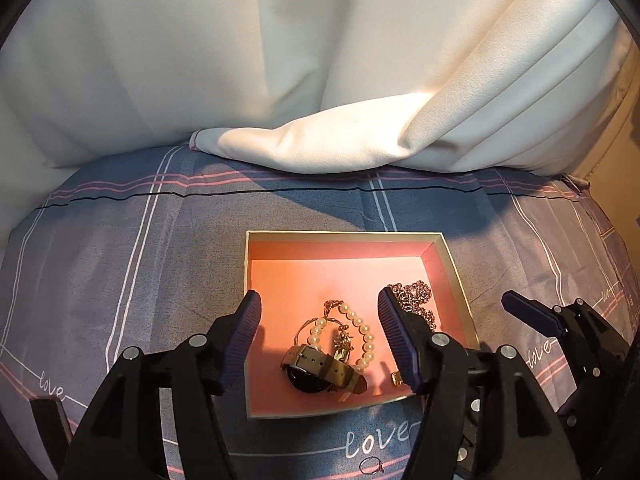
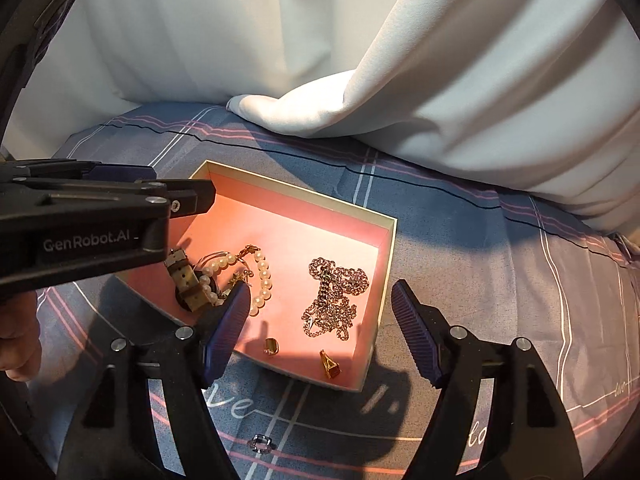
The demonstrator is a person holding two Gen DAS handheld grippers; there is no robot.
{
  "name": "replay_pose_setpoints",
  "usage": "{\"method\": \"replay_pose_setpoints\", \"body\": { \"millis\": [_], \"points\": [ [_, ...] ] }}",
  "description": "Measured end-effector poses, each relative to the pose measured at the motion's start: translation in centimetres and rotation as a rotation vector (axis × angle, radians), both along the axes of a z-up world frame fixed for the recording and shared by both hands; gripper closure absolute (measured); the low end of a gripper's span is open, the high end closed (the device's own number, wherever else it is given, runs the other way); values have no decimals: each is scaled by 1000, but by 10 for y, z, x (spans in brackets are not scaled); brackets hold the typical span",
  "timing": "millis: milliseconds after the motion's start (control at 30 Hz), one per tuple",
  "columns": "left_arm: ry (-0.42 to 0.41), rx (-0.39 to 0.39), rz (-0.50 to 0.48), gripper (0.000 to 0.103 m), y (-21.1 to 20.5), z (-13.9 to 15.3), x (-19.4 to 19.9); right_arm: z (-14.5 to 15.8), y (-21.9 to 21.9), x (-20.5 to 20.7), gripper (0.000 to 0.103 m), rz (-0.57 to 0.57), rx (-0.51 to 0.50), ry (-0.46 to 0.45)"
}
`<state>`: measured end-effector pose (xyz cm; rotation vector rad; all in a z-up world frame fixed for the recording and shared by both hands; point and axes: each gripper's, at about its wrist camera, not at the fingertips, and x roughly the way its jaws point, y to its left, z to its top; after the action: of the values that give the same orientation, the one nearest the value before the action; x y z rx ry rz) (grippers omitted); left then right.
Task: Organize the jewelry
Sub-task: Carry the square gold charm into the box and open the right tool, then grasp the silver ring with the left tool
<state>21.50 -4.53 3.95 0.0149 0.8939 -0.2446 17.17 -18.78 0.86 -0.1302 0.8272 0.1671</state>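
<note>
A shallow box with a pink lining (image 1: pixel 340 256) (image 2: pixel 280 216) sits on the bedsheet. In it lie a watch with a tan strap (image 1: pixel 320 368) (image 2: pixel 188 284), a pearl bracelet (image 1: pixel 364 332) (image 2: pixel 262 276), a rose-gold chain (image 1: pixel 418 300) (image 2: pixel 334 292), a small gold ring (image 2: pixel 272 346) and a gold pendant (image 2: pixel 331 366). A silver ring (image 1: pixel 372 467) (image 2: pixel 262 443) lies on the sheet in front of the box. My left gripper (image 1: pixel 320 338) is open and empty over the watch. My right gripper (image 2: pixel 318 336) is open and empty above the box's near right corner.
A white curtain (image 1: pixel 320 80) (image 2: pixel 440 80) drapes onto the sheet behind the box. The grey plaid bedsheet (image 1: pixel 120 260) (image 2: pixel 500 260) stretches to both sides. The right gripper shows at the right edge of the left wrist view (image 1: pixel 560 320).
</note>
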Motion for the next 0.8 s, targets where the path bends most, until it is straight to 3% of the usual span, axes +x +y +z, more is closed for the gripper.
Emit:
{"method": "replay_pose_setpoints", "body": {
  "millis": [167,367,533,800],
  "points": [
    [-30,-14,-51,32,2,-6,-47,-9,-13,-40,30,-3,31,15],
    [34,43,-102,31,-5,-55,-94,-56,-23,-92,30,0,18,113],
    [89,89,-150,32,-22,-88,-106,-84,-18,-112,30,15,27,165],
    [68,182,-170,57,-38,-103,-104,-87,-9,-105,30,21,34,143]
  ]
}}
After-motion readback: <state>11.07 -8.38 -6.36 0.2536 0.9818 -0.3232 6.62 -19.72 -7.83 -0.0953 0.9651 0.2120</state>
